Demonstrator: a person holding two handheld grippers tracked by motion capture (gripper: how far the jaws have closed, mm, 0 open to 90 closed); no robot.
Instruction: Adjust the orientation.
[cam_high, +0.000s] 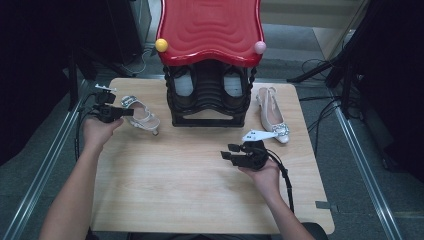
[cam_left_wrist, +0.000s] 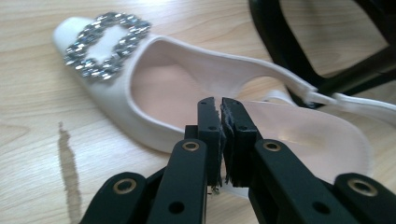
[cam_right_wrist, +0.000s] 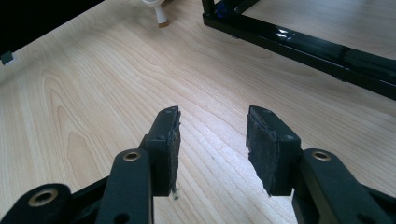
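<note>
Forearms: two, coming in from the near edge of the table in the high view, one hand on each gripper.
Grippers: two, both black with trailing cables.
Left gripper: at the far left of the table, pointing right at the left shoe; in its own view the jaws stand almost together with just a slit between the pads, their tips over the shoe's near side wall. Whether the thin edge is pinched between them I cannot tell.
Right gripper: near right of centre, pointing left; in its own view the jaws are well apart and hold nothing, bare wood between them.
Shoes on the table: two pale slingback shoes with jewelled buckles.
Left shoe: far left, just beside the rack's left foot; seen close in the left gripper view, with its square buckle on the toe.
Right shoe: far right, just beside the rack, toe towards the near edge.
Rack: one, black, far centre, under a red wavy top.
Knobs: two on the red top, one yellow, one pink.
Writing: none that can be read.
</note>
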